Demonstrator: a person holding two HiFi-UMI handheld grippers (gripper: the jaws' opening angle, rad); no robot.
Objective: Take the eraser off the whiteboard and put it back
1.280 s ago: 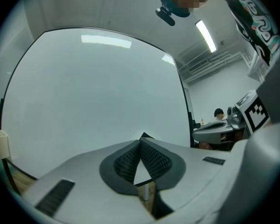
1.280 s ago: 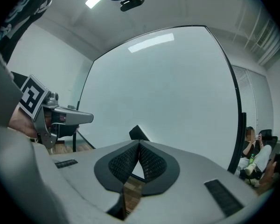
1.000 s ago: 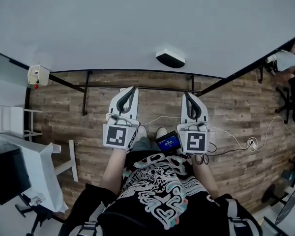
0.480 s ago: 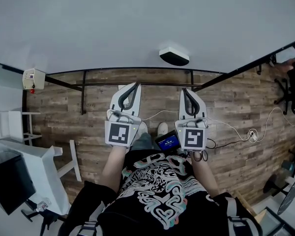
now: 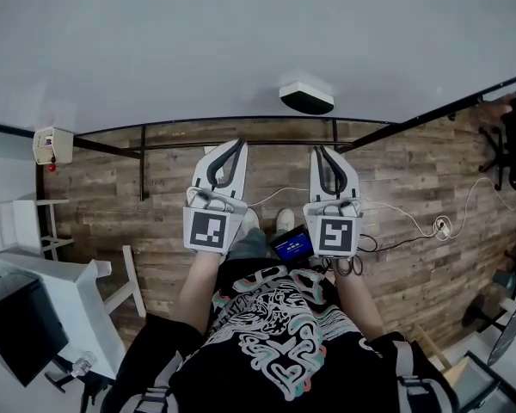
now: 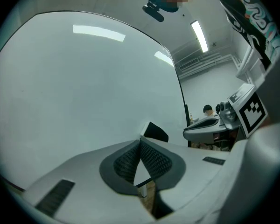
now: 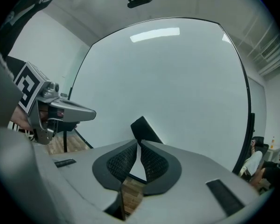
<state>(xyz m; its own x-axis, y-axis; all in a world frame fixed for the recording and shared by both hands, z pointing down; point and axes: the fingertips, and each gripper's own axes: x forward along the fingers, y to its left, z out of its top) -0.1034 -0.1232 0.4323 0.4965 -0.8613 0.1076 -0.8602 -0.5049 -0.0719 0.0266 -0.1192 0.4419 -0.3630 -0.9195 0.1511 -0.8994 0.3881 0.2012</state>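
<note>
A black eraser with a white back (image 5: pixel 306 98) sticks to the big whiteboard (image 5: pixel 241 41), low and right of centre. Both grippers point at the board, below the eraser and apart from it. My left gripper (image 5: pixel 234 145) is shut and empty; its tips (image 6: pixel 140 142) meet, with the eraser (image 6: pixel 155 131) just beyond them. My right gripper (image 5: pixel 321 151) is closest to the eraser (image 7: pixel 144 129). Its jaws have just been opening a crack, so only a thin slit shows at the tips (image 7: pixel 139 143), with nothing between them.
The whiteboard's black stand legs (image 5: pixel 143 166) rest on the wood floor. A white table (image 5: pixel 56 282) stands at the left, below a wall box with a red button (image 5: pixel 46 144). Cables (image 5: pixel 430 229) lie on the right floor. Office chairs and a person (image 5: pixel 509 132) are far right.
Both grippers have crept toward the whiteboard, and the view has shifted a little. The eraser stays on the board.
</note>
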